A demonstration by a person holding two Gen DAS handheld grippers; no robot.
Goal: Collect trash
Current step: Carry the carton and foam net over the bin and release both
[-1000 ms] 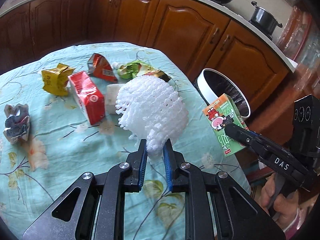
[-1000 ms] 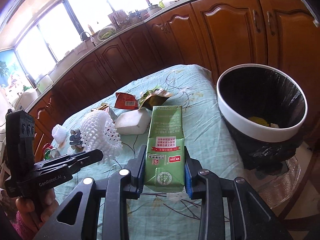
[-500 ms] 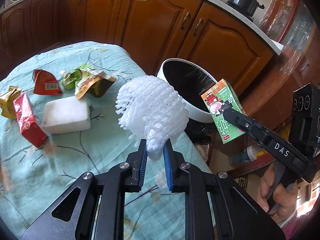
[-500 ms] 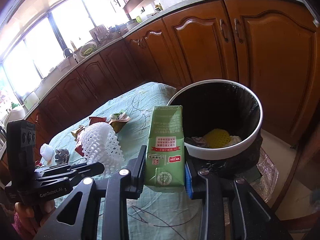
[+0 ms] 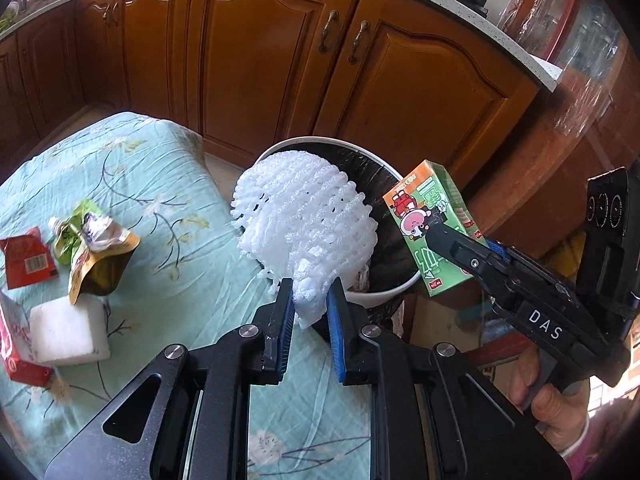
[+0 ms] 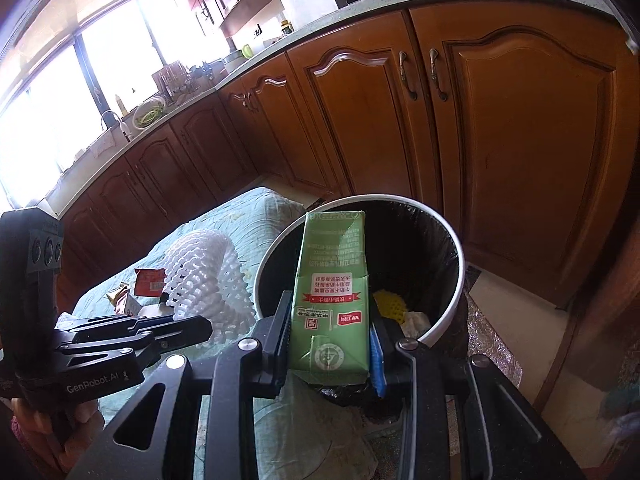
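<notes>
Kitchen, cloth-covered surface (image 5: 168, 280); bin (image 6: 448, 240) off its far edge. Left gripper (image 5: 308, 312) jaws pinched foam net (image 5: 304, 224) tail: light, squashy. Right gripper (image 6: 330, 350) jaws clamped carton (image 6: 332, 292) base: stiff, likely empty.

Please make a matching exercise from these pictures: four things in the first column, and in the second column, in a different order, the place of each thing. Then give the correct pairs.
Things
1. white foam fruit net
2. green drink carton
3. white foam block
4. yellow foam net

Places
A. lying on the tablecloth
B. inside the trash bin
C. clamped in the left gripper
D. clamped in the right gripper

Pairs: 1-C, 2-D, 3-A, 4-B
</notes>
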